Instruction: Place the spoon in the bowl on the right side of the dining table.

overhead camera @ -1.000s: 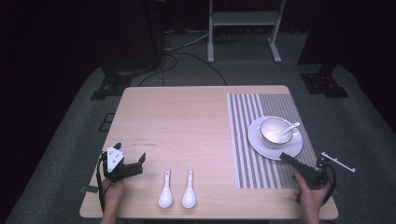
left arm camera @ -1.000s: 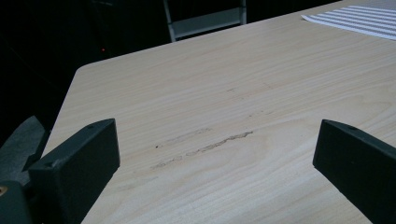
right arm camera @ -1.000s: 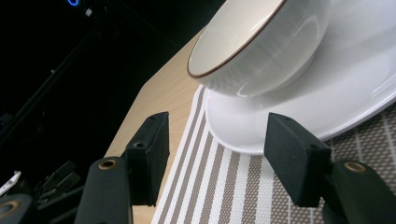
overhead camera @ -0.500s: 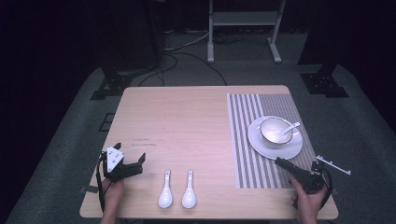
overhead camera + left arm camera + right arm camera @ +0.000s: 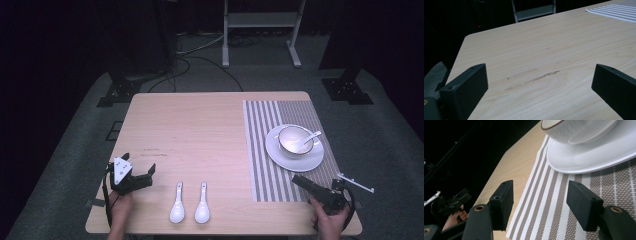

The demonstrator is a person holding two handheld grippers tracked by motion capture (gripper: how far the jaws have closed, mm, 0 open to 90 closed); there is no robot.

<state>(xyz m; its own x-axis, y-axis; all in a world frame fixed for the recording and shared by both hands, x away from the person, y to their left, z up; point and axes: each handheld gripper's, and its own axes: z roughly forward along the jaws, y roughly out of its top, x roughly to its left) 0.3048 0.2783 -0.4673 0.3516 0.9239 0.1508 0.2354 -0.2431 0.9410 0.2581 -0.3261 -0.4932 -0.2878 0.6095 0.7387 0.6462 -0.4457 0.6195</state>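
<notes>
A pale wooden table (image 5: 200, 135) stands in a dark room. Your right gripper (image 5: 300, 182), jaws apart and empty, sits lower right below the plate (image 5: 280, 155); your left gripper (image 5: 142, 177), wide and empty, lower left. Next, likely reach the spoons (image 5: 190, 207) at bottom centre.

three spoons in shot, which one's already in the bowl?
The spoon on the right, resting in the bowl on the plate, handle over the rim. The other two spoons lie side by side on the bare table.
</notes>
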